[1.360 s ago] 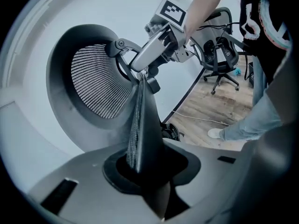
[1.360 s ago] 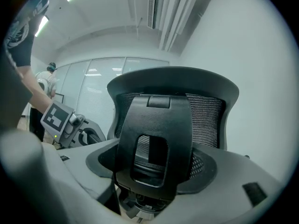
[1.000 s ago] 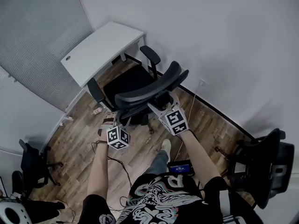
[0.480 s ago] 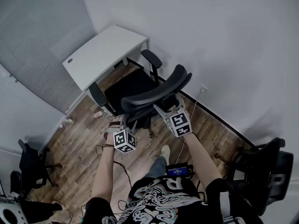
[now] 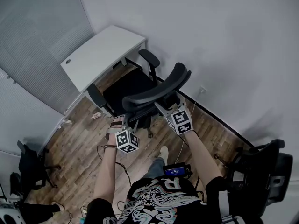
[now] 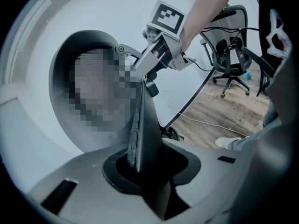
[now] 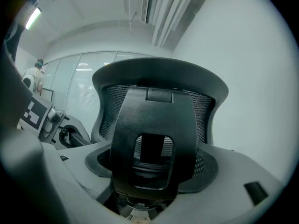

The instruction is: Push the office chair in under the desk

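A black office chair [image 5: 128,88] faces a white desk [image 5: 103,50], its seat partly under the desktop. The curved backrest [image 5: 156,91] is nearest me. My left gripper [image 5: 122,123] is shut on the backrest's left edge [image 6: 140,125], whose mesh rim runs between the jaws [image 6: 145,171]. My right gripper [image 5: 167,107] sits behind the backrest, its jaws [image 7: 149,174] shut round the black back support [image 7: 152,139]. The chair's base is mostly hidden under the seat.
A second black chair [image 5: 261,167] stands at the right, and a third chair [image 5: 28,164] at the lower left. Cables [image 5: 187,125] trail over the wood floor beside a wall socket [image 5: 202,88]. White walls close in behind the desk, with a ribbed partition [image 5: 37,41] on the left.
Both grippers and the chair have shifted a little toward the desk. The grips look unchanged.
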